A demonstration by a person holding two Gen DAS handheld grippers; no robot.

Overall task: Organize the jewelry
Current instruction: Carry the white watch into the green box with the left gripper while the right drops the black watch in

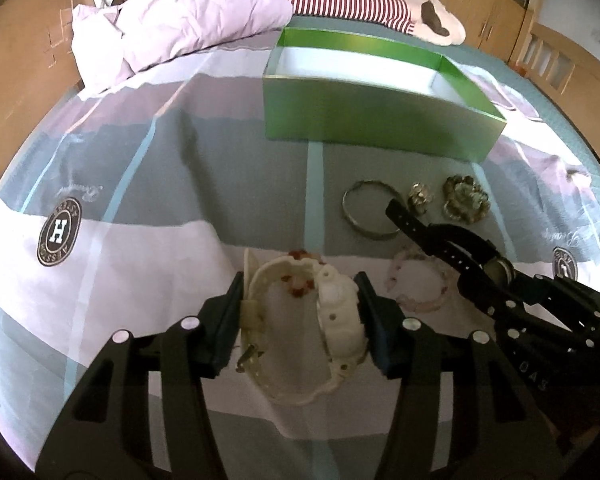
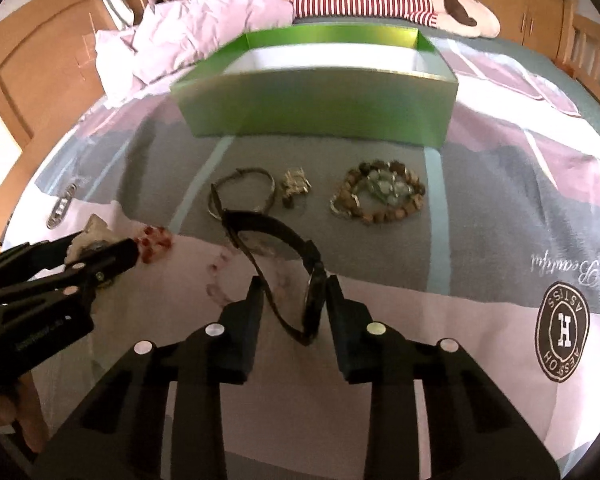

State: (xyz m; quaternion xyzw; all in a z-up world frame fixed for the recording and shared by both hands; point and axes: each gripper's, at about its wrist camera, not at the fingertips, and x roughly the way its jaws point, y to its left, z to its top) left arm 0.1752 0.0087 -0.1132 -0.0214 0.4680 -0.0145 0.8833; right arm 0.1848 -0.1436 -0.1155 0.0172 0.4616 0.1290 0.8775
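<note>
- Your left gripper (image 1: 300, 312) is clamped on the white watch (image 1: 300, 320) — its loose strap could snag the green box (image 1: 380, 120) rim.
- Your right gripper (image 2: 292, 312) pinches the black watch (image 2: 284, 264) thinly — it could slip onto the bed (image 2: 480, 280).

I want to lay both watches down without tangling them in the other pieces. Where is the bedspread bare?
Bare bedspread lies left of the green box and metal bangle, out to the round H logo. In the right wrist view, another free patch lies right of the beaded bracelet. It is crowded below the box: bangle, small charm, bracelets.
</note>
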